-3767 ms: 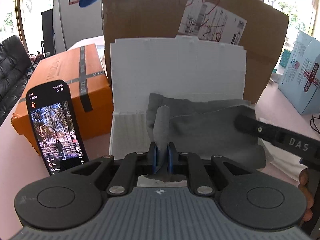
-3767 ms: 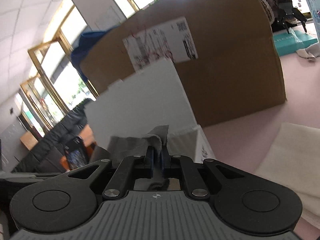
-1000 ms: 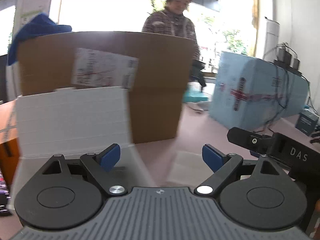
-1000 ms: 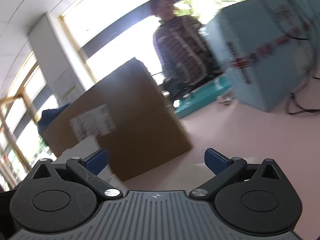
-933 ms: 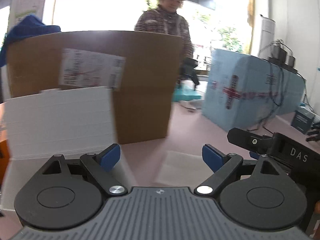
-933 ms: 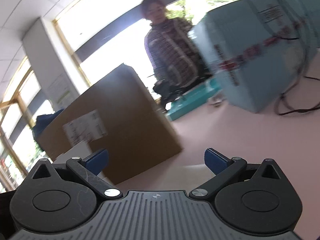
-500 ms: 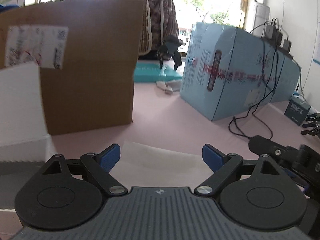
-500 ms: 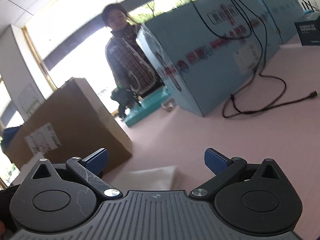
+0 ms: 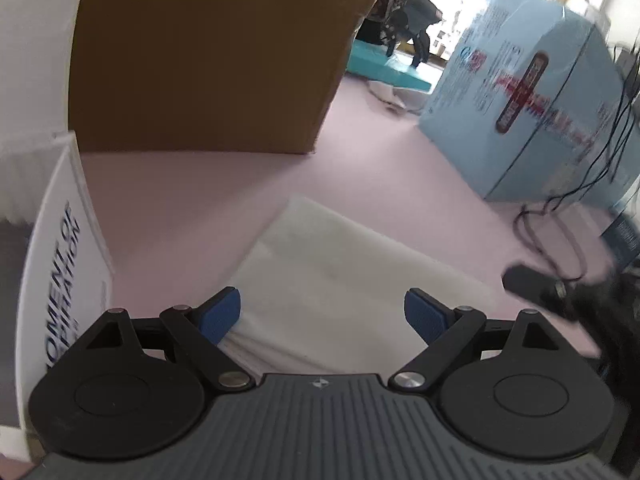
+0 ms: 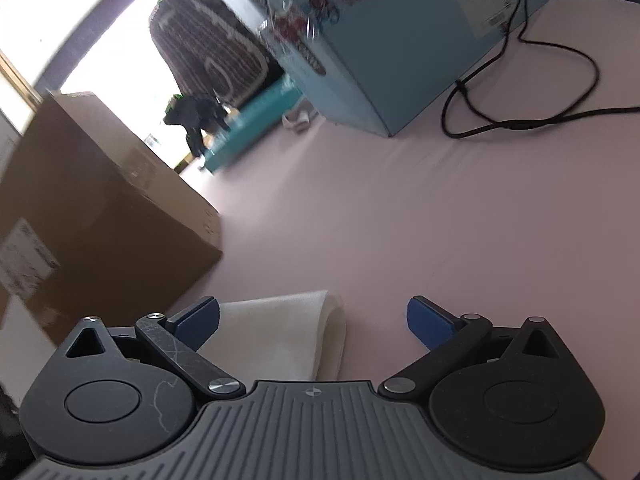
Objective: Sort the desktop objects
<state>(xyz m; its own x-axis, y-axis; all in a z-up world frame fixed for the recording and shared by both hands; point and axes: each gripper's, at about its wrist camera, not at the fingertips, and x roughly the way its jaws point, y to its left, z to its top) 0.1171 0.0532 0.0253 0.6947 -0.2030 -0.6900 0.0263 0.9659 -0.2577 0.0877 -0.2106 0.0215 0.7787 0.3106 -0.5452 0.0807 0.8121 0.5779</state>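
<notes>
The only wording that reads clearly is on the white box [image 9: 60, 280], which stands just left of the white foam sheet [image 9: 340, 272] in the left wrist view: dark blue capitals run up its side, showing "OMENT OF" and, beside that, a cut-off line ending "PIRATION". Beyond the foam sheet, the light blue carton [image 9: 532, 92] carries print and a red band, too blurred to read. The shipping label [image 10: 24, 260] on the brown cardboard box [image 10: 92, 208] is likewise illegible.

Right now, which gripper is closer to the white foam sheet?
Left. The left gripper hangs right over the foam sheet, which fills the space between its open fingers. The right gripper is off to one side, above only the sheet's corner.
</notes>
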